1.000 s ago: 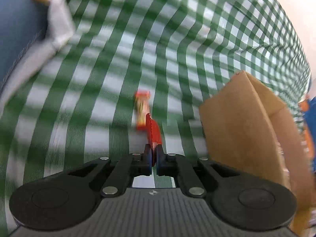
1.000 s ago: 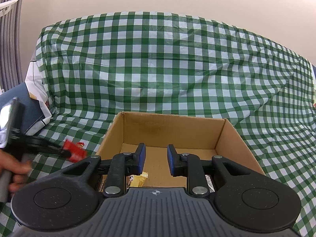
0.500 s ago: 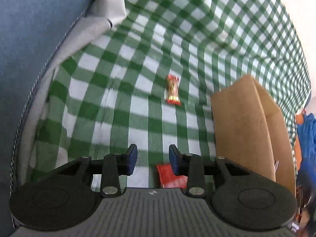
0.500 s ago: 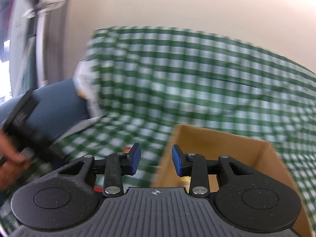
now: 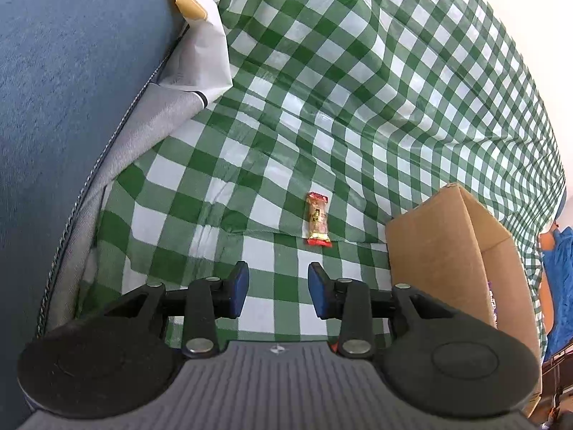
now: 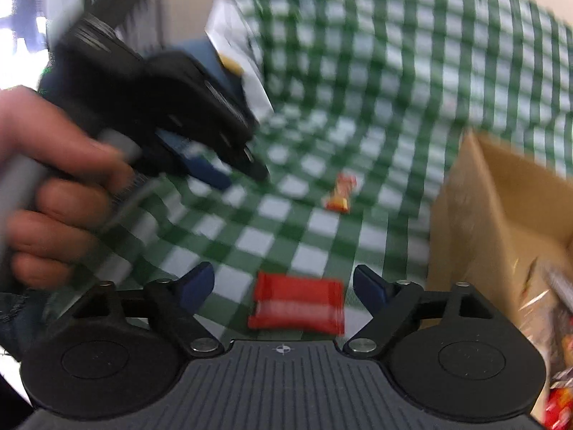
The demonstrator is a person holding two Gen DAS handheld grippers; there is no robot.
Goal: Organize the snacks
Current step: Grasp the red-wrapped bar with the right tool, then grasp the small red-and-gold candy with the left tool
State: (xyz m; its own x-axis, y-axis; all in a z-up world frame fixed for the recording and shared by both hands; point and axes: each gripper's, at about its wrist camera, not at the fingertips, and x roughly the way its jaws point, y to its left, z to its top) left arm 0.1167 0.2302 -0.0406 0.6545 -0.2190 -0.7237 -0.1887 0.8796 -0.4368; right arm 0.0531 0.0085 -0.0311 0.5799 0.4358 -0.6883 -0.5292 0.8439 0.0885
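Right wrist view: my right gripper (image 6: pixel 283 286), jaws just widened, straddles the red packet (image 6: pixel 297 306) untouched; my left gripper (image 5: pixel 278 288) gapes empty.

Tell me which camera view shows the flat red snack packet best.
The right wrist view: the flat red snack packet lies whole, though blurred, on the green checked cloth between the open right gripper fingers. The left wrist view shows only a red sliver beside the left gripper.

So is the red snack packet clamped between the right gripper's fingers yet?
No, the right gripper stands wide open, with the red snack packet lying loose on the checked cloth between them.
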